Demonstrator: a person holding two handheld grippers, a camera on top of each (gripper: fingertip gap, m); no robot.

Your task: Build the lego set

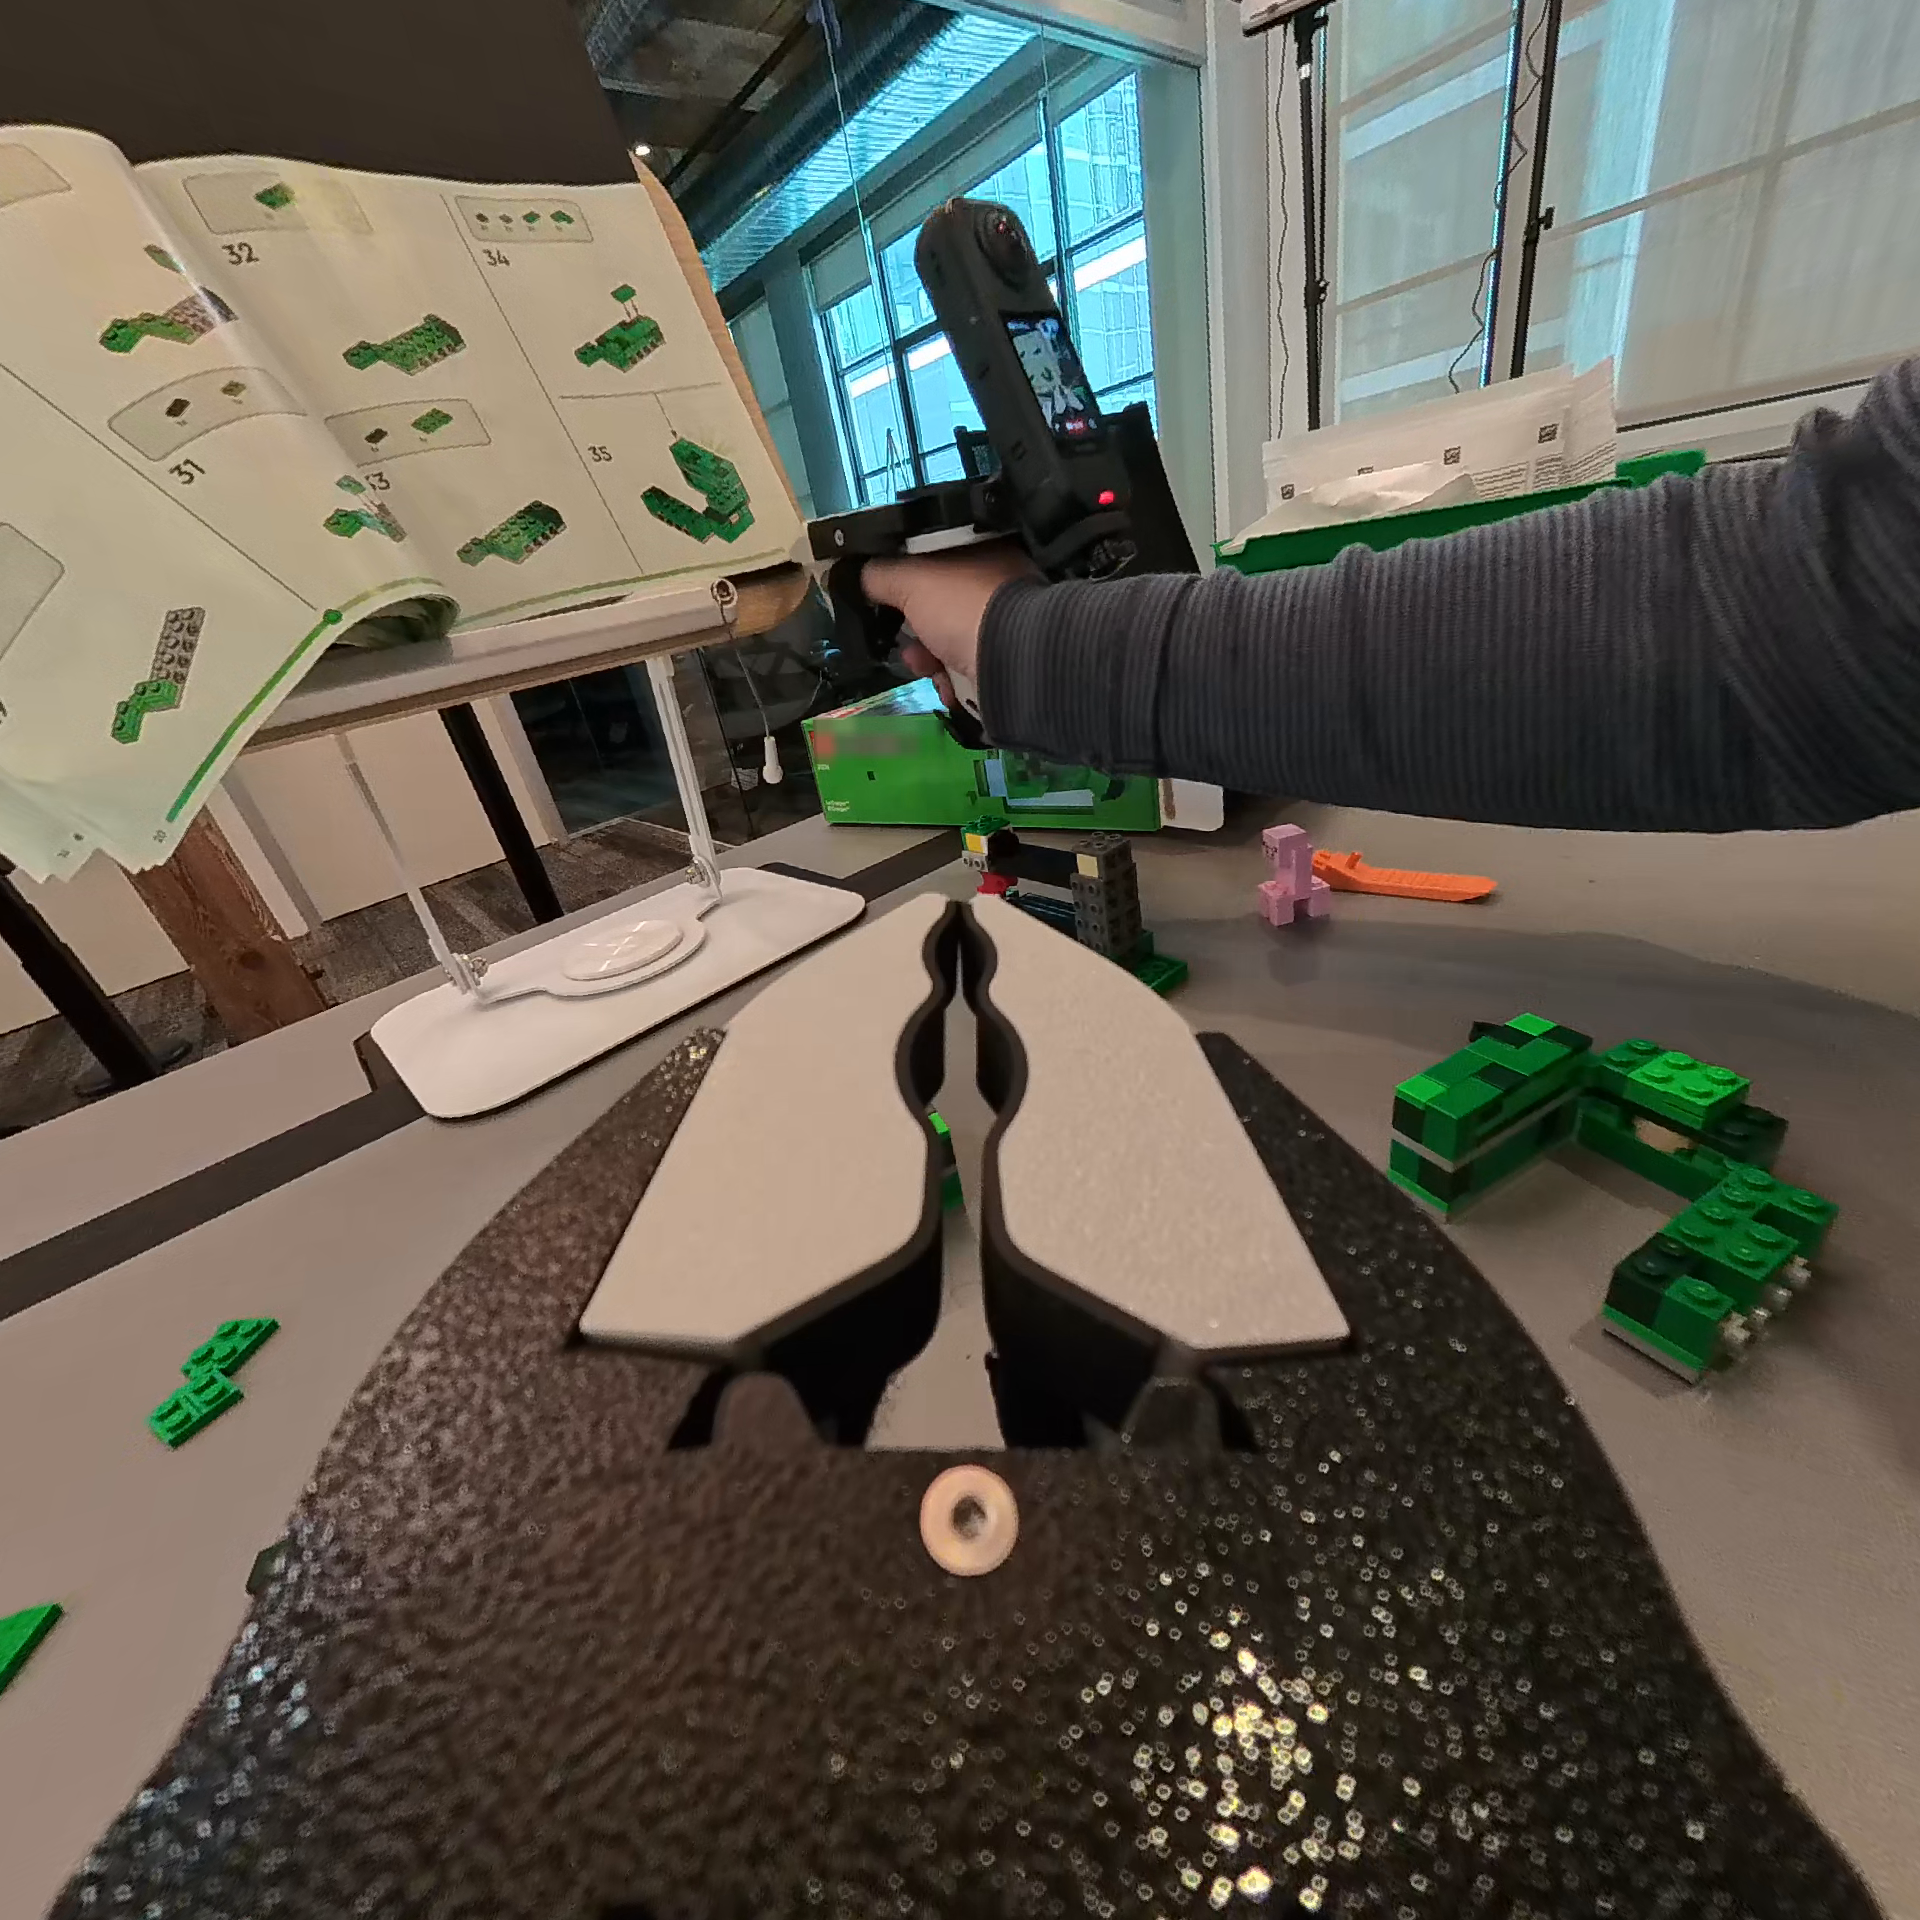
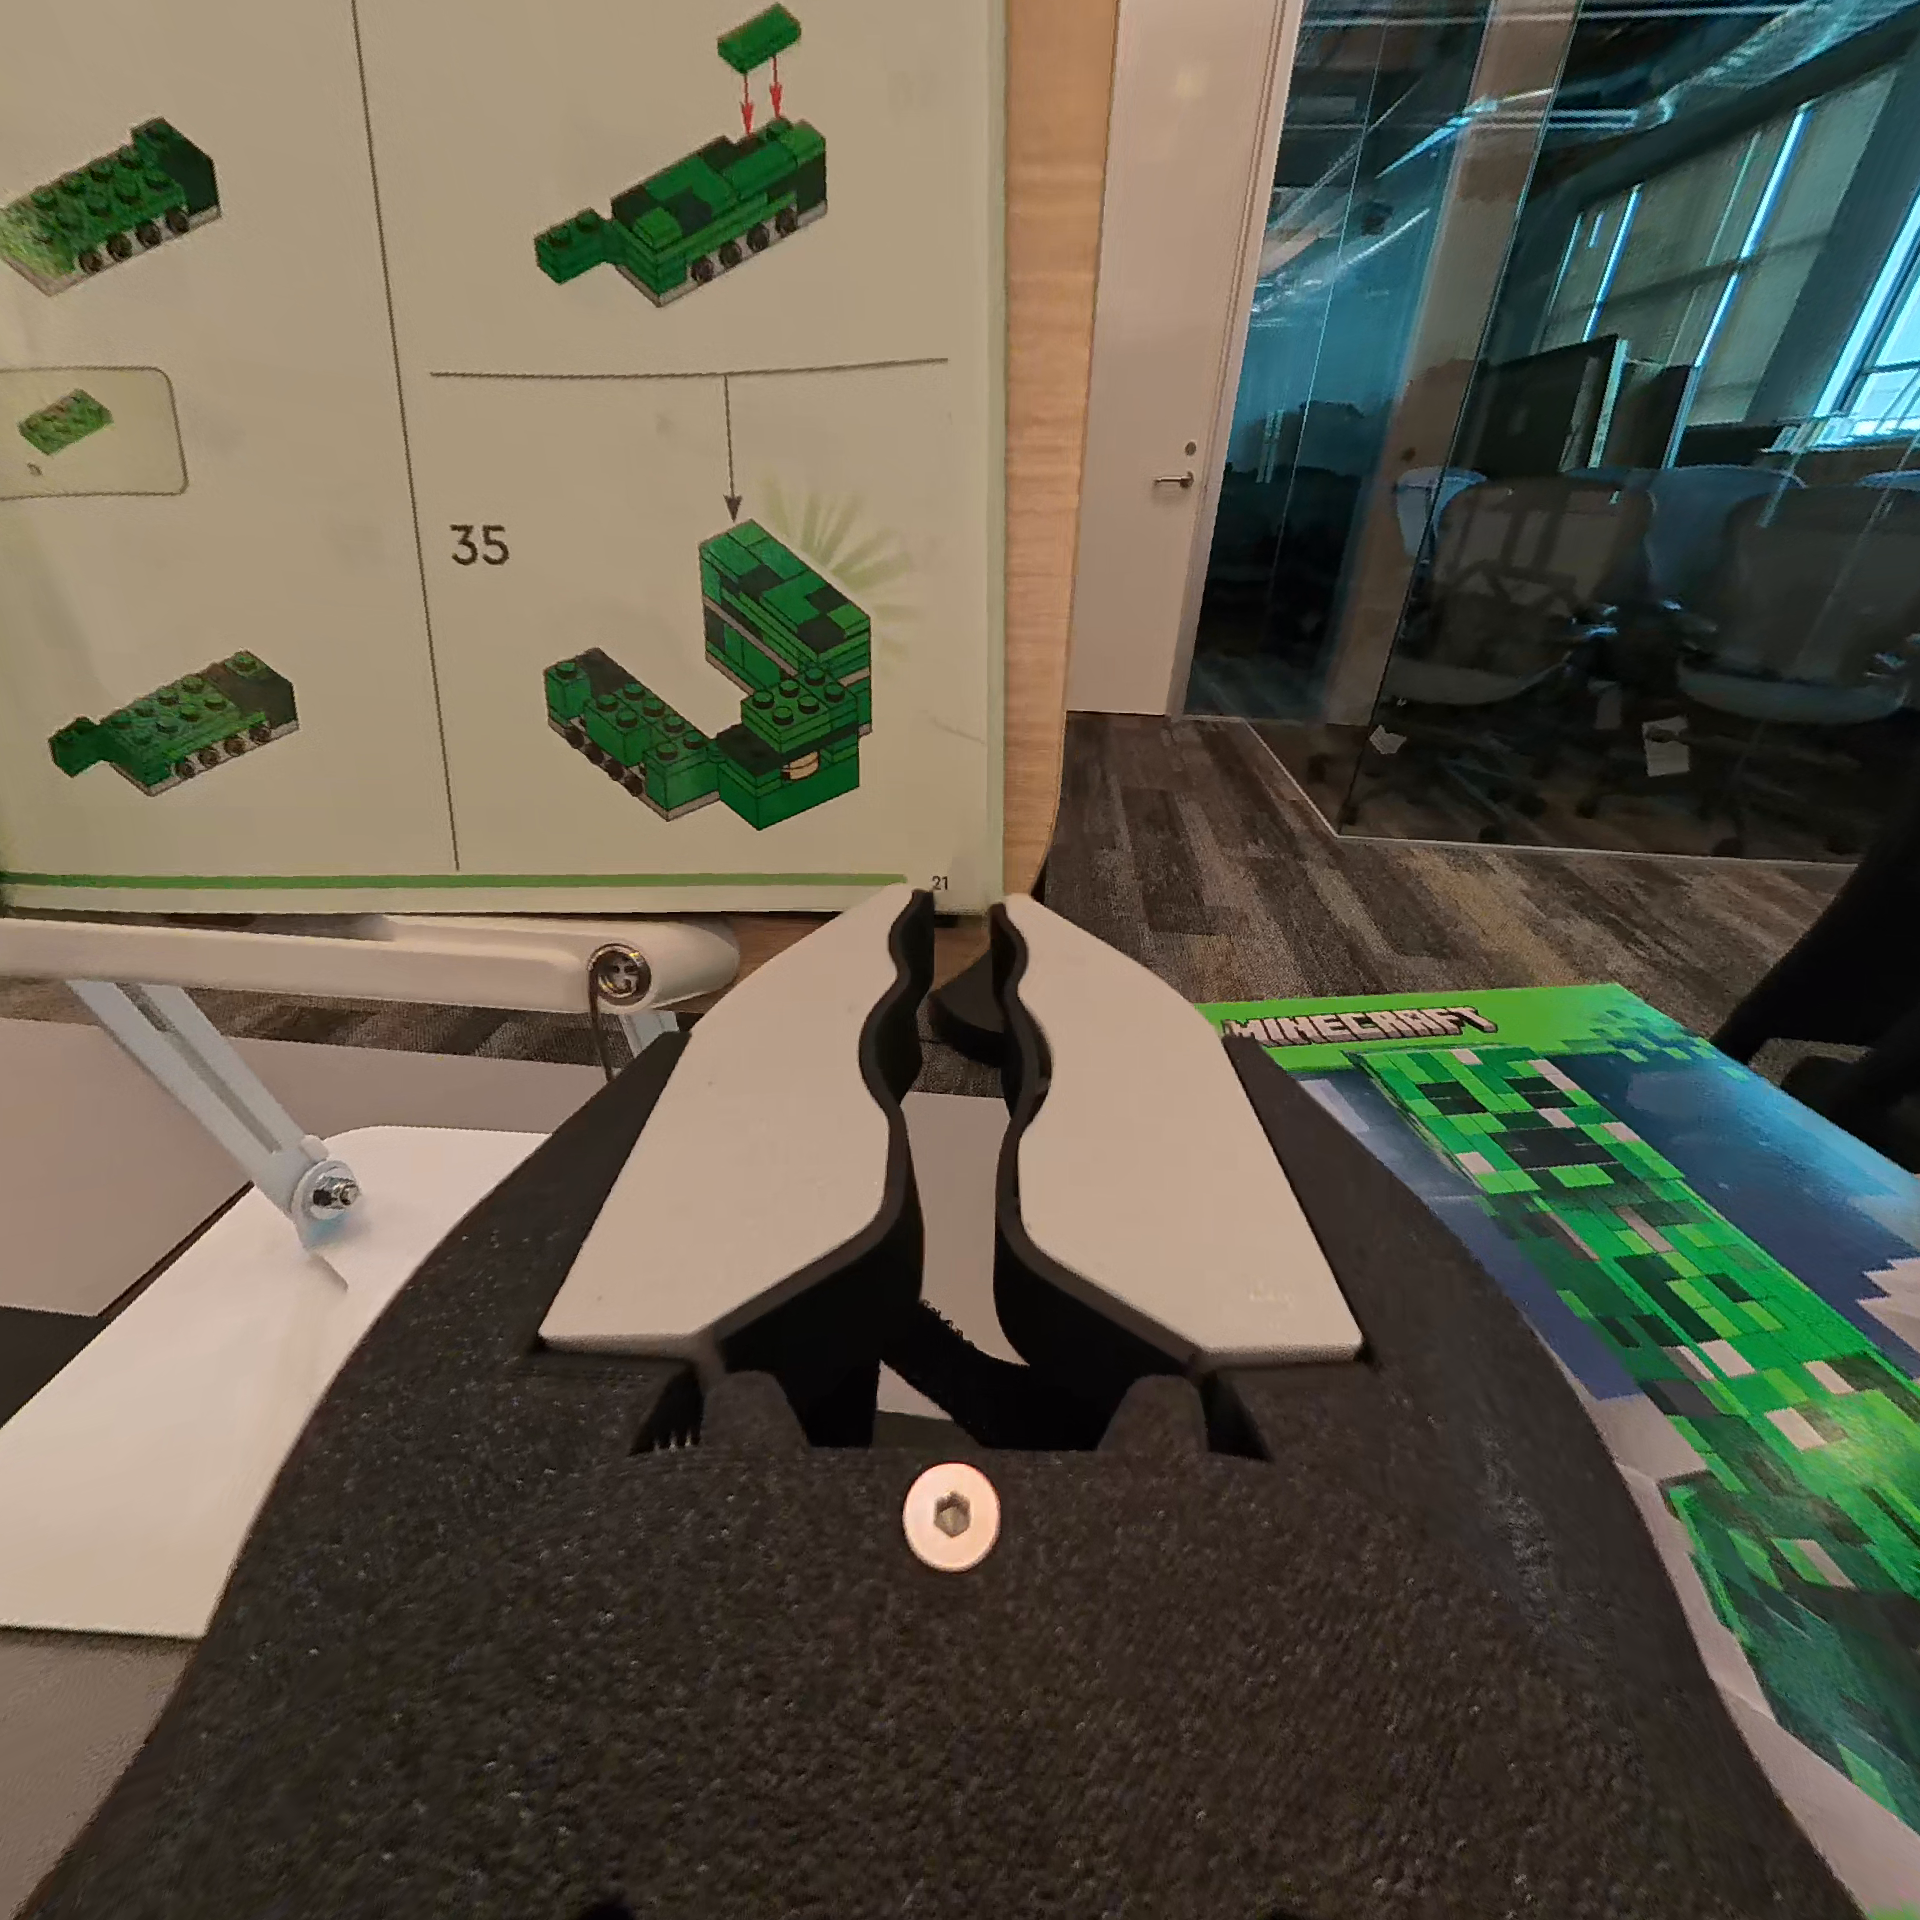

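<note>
Grey tabletop fills the lower half of the left wrist view, with tall office windows and glass partitions behind it. At the upper left of that frame an open instruction booklet rests on a white stand. The left gripper sits low and centre, its fingertips pressed together; a small green piece shows in the gap lower down between the fingers, but whether they pinch it cannot be told. At the right of the frame lies the L-shaped green lego assembly, well apart from the fingers. Behind the fingertips stands a small dark build, with a pink figure and an orange brick separator to its right. Loose green plates lie at the lower left. A sleeved arm reaches in from the right, holding the right gripper by the booklet's lower corner. In the right wrist view its fingers stand slightly apart with nothing between them, just below the page; the green set box lies at the right.
</note>
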